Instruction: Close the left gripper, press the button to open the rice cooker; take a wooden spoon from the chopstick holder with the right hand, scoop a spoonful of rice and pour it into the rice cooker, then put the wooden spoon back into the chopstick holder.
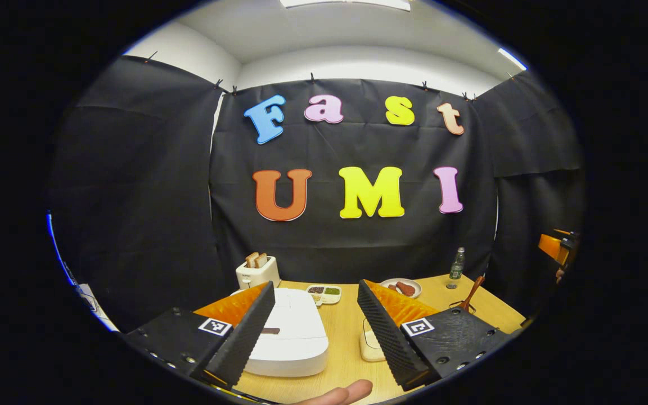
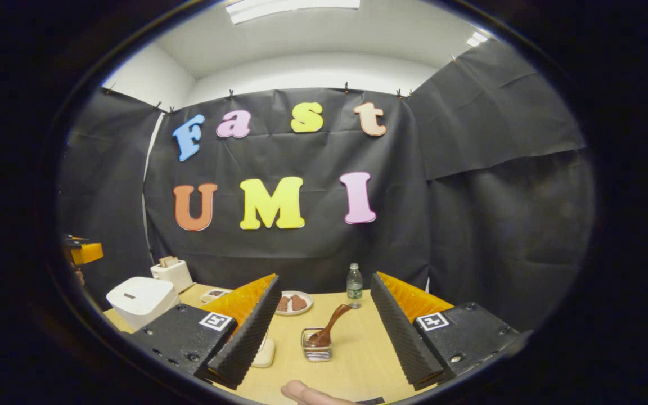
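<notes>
The white rice cooker [image 1: 293,332] sits on the wooden table with its lid down, just beyond my left gripper [image 1: 315,284], which stands open and holds nothing. A cream rice container [image 1: 370,343] is half hidden behind that gripper's right finger. Farther right, the wooden spoon [image 1: 472,293] leans in its holder. In the right gripper view the spoon [image 2: 329,326] stands bowl-down in the small metal chopstick holder [image 2: 316,351], straight ahead of my open, empty right gripper [image 2: 324,278]. The rice cooker [image 2: 141,301] is far to the left there, and the rice container [image 2: 265,351] peeks out beside the left finger.
Along the back of the table [image 1: 346,337] stand a toaster [image 1: 257,271] with bread, a divided condiment dish [image 1: 324,293], a plate of sausages [image 1: 401,288] and a water bottle [image 1: 457,264]. A person's fingertip [image 1: 341,394] shows at the bottom edge. Black cloth walls close off the booth.
</notes>
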The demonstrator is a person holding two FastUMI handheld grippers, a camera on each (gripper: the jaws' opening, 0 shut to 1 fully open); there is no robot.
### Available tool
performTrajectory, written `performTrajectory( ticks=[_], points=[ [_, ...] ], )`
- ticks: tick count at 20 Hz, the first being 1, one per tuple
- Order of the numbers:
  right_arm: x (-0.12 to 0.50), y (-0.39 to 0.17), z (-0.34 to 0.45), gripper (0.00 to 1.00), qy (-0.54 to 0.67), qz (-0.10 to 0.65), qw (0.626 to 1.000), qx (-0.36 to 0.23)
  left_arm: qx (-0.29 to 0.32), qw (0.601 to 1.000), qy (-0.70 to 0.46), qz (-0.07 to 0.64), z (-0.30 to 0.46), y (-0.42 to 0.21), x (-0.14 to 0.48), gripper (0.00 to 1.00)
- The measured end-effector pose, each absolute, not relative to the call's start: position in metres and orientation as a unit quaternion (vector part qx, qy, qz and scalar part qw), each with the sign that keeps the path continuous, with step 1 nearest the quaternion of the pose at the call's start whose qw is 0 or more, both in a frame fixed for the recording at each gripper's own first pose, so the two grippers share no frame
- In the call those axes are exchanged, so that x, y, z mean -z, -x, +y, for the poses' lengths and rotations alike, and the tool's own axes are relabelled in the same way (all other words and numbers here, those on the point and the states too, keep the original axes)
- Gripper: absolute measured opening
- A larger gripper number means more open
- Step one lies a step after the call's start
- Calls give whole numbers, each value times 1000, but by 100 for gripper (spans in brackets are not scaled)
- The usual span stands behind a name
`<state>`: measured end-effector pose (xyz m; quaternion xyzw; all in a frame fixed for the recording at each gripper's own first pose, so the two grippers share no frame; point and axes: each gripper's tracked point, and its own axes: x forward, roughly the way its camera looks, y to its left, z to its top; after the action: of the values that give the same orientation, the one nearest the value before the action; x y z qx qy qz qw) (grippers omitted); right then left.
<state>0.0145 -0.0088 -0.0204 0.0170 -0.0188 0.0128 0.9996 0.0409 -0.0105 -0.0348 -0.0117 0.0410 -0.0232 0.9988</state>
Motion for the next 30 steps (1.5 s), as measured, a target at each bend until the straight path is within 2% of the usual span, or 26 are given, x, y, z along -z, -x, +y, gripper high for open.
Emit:
performTrajectory(
  ticks=[1, 2, 5, 6, 7, 8, 12, 14, 16, 19, 23, 26, 30],
  points=[
    [24, -17, -9, 100, -18, -18, 1000, -15, 34, 998, 15, 41, -17, -43, 37, 92],
    [25, -20, -10, 100, -18, -19, 1000, -15, 36, 998, 15, 44, -15, -45, 40, 80],
    [31, -23, -10, 100, -17, -18, 1000, -17, 38, 999, -5, 29, -14, -52, 33, 63],
    [33, -23, -9, 100, -20, -17, 999, -20, 39, 999, -13, 25, -13, -53, 33, 53],
    [35, -23, -8, 100, -22, -18, 999, -23, 40, 999, -18, 27, -12, -53, 35, 48],
    [35, -23, -8, 100, -26, -21, 999, -26, 39, 999, -24, 28, -9, -53, 36, 39],
    [38, -25, -4, 100, -36, -32, 998, -45, 13, 998, -41, 42, 9, -67, 46, 38],
    [44, -28, -4, 100, -36, -25, 998, -45, 25, 997, -12, 66, 10, -68, 55, 0],
    [45, -30, -11, 100, -45, -30, 998, -36, 12, 997, -3, 78, 24, -76, 64, 4],
    [49, -36, -20, 100, -49, -39, 998, -26, -26, 993, 8, 111, 50, -90, 86, 0],
    [55, -39, -26, 100, -50, -34, 998, -24, -47, 982, 14, 181, 74, -107, 137, 0],
    [57, -43, -34, 100, -62, -31, 998, -10, -61, 974, 10, 220, 87, -115, 167, 0],
    [57, -45, -25, 100, -56, -40, 997, -19, -57, 967, 12, 248, 86, -121, 190, 0]
  ],
)
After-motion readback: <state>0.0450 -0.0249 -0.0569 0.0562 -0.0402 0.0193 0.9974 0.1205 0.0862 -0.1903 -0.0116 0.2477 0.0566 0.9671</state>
